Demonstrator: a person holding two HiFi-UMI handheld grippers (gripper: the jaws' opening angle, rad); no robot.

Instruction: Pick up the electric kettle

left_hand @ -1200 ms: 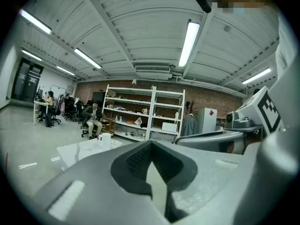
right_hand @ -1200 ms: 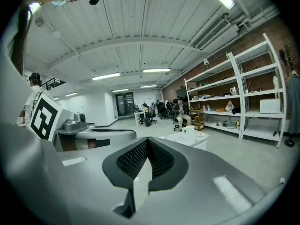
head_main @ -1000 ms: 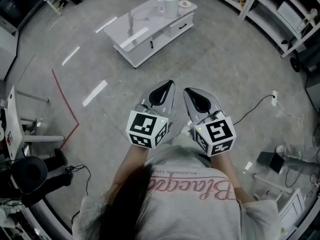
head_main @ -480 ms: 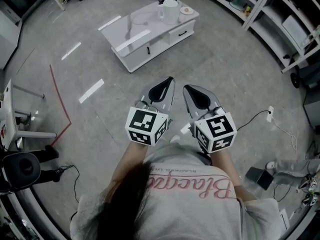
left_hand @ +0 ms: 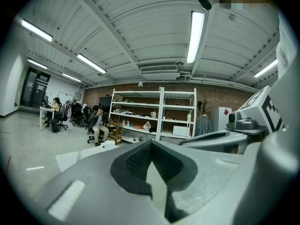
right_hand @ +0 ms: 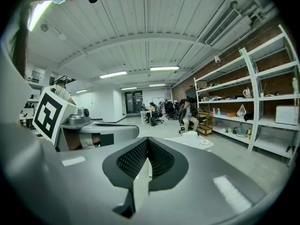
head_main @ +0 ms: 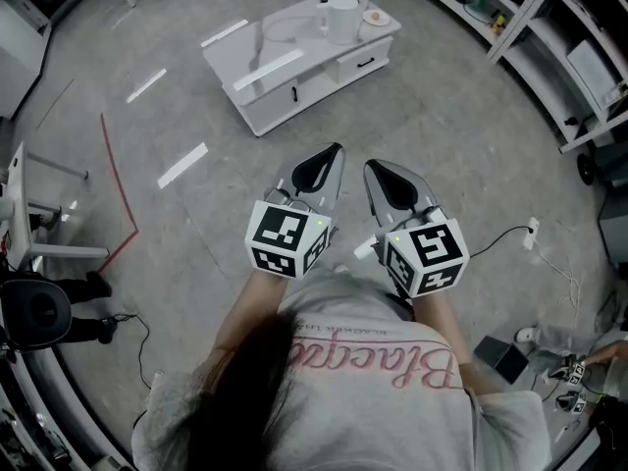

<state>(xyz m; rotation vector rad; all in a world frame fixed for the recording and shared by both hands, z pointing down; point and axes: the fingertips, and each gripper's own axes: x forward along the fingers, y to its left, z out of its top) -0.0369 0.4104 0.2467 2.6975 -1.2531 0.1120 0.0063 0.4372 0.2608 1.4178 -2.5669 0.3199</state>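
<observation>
I have both tools tucked in close to the chest, side by side, pointing toward 12 o'clock. That reads to me as a carry posture for an approach, not a reach. The left gripper point(head_main: 330, 159) has its jaws pressed together at the tips with nothing between them, and the right gripper point(head_main: 377, 173) is closed and empty the same way. I judge that sensible, since there is nothing within reach to take hold of yet.

The kettle point(head_main: 342, 16) is white and stands upright on a low white table point(head_main: 257, 77) well ahead of me, at about 12 o'clock. It sits toward the table's right end, just beside a small dish point(head_main: 376, 16). Open floor point(head_main: 432, 116) lies between me and the table, so the pick-up has not begun.

From this far off I cannot tell which way the handle faces. That decides which tool I open, so I want a closer look first. A cable point(head_main: 496, 235) lies on the floor at about 3 o'clock, off my straight line to the table. Shelves point(head_main: 549, 27) run along the room at 1 to 2 o'clock.
</observation>
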